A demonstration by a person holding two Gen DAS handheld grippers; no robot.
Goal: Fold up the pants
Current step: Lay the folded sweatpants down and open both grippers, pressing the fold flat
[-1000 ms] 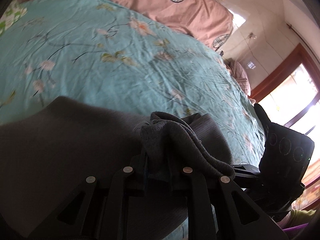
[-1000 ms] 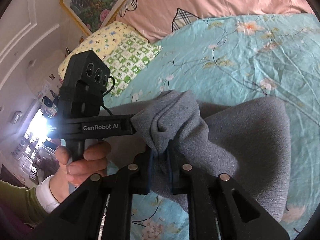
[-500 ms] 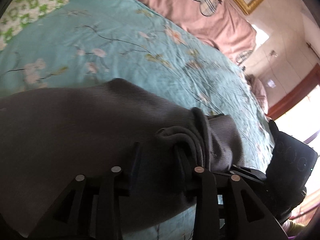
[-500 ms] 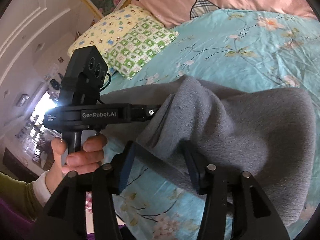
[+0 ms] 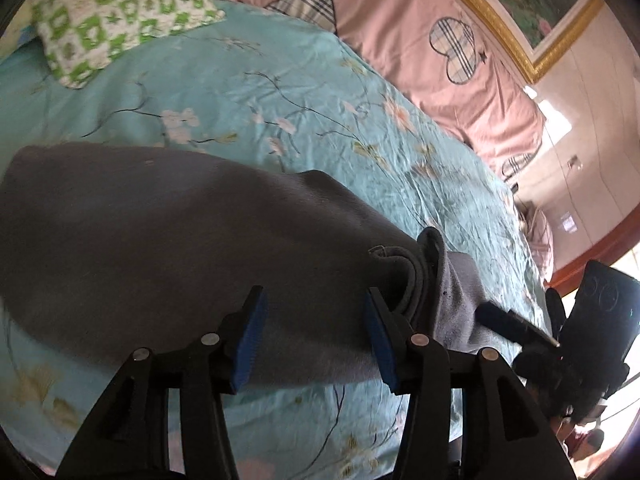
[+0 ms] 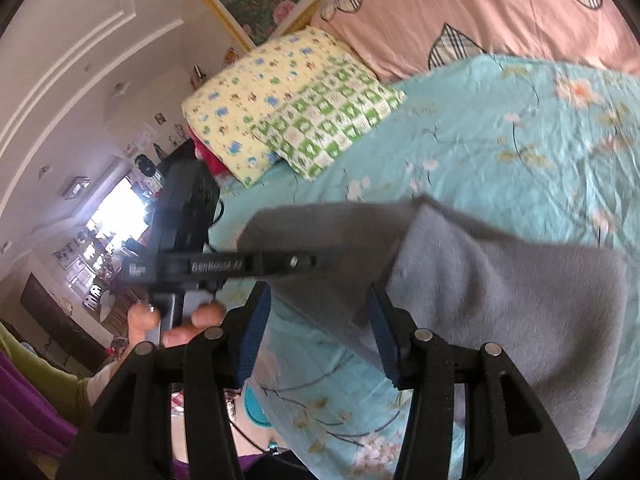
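**Pants released on the bed, both grippers clear of the cloth**

The grey pants [image 5: 168,248] lie folded on the teal floral bedsheet [image 5: 280,92], near the bed's front edge. A bunched, rolled hem at their right end stands up in ridges instead of lying flat.

Your left gripper [image 5: 316,336] hangs over that cloth with its fingers apart and opening wider; the fabric shows between them but neither pad presses on it. Your right gripper [image 6: 320,332] sits over the fold's corner, fingers apart, nothing clamped.

Watch that bunched hem: the right finger of your left gripper sits right beside it, so pulling away could snag it and drag the fold open. The lump may also slump by itself and skew the stack. The pants lie close to the bed's edge, so a careless brush could push them off.

The green checked pillow [image 5: 120,12] and pink quilt [image 5: 420,40] lie well apart.
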